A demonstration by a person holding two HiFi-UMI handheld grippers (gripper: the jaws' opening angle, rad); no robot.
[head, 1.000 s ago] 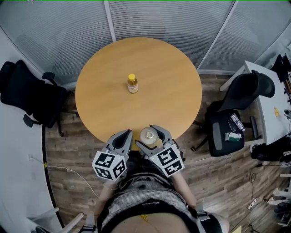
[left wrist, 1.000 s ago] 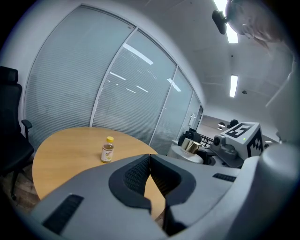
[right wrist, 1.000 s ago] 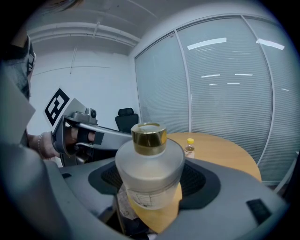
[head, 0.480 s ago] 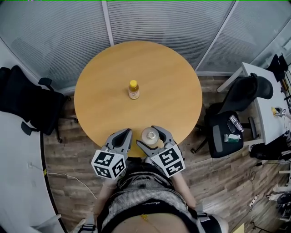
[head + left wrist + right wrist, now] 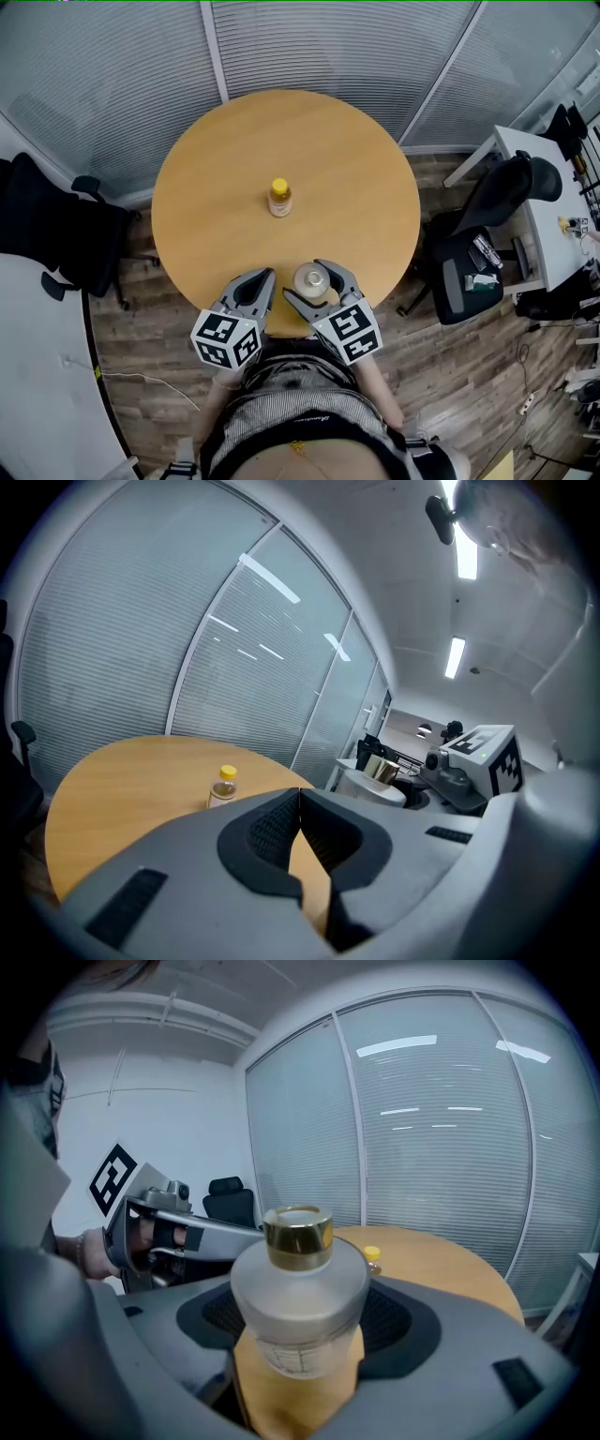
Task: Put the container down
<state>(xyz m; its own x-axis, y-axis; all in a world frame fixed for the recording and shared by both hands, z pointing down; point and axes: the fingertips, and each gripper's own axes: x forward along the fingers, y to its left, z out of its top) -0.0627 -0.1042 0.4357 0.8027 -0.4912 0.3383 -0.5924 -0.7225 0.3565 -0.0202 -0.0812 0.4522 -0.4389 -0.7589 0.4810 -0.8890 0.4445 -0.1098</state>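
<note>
A frosted container (image 5: 310, 279) with a gold cap stands upright between the jaws of my right gripper (image 5: 312, 282), which is shut on its body (image 5: 298, 1307). It is over the near edge of the round wooden table (image 5: 356, 169); whether its base touches the wood is hidden. My left gripper (image 5: 263, 277) sits just to its left, shut with nothing in it, its pads meeting in the left gripper view (image 5: 298, 799). The left gripper view also catches the container (image 5: 380, 771) at the right. A small yellow-capped bottle (image 5: 279, 198) stands near the table's middle.
Black office chairs stand at the left (image 5: 56, 234) and right (image 5: 506, 192) of the table. A chair seat (image 5: 469, 267) with small items and a white desk (image 5: 553, 216) are further right. A curved glass wall with blinds (image 5: 309, 47) runs behind the table.
The head view has drifted slightly. Both grippers and the container keep their places at the table's near edge.
</note>
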